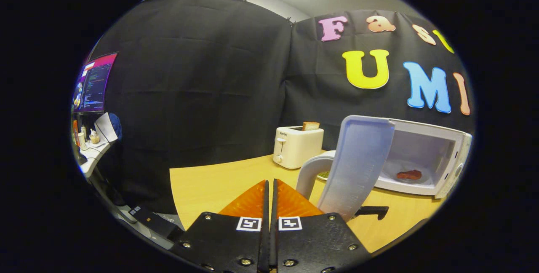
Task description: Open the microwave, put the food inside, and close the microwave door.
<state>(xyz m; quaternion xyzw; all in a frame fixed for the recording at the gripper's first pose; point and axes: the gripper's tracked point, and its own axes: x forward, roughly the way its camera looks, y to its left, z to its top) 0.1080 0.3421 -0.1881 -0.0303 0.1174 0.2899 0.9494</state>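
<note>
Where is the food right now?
The food lies on the plate inside the open microwave, beyond and right of the shut tool, past the door.

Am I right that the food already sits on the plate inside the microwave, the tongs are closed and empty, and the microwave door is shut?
Not quite: the microwave door is wide open, as the gripper view shows. The rest holds: the food lies on the plate inside the microwave, and the tongs are closed on nothing, over the table.

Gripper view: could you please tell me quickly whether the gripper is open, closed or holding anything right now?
Gripper: closed, fingers together with nothing between them, over the table left of the open microwave door.
</note>
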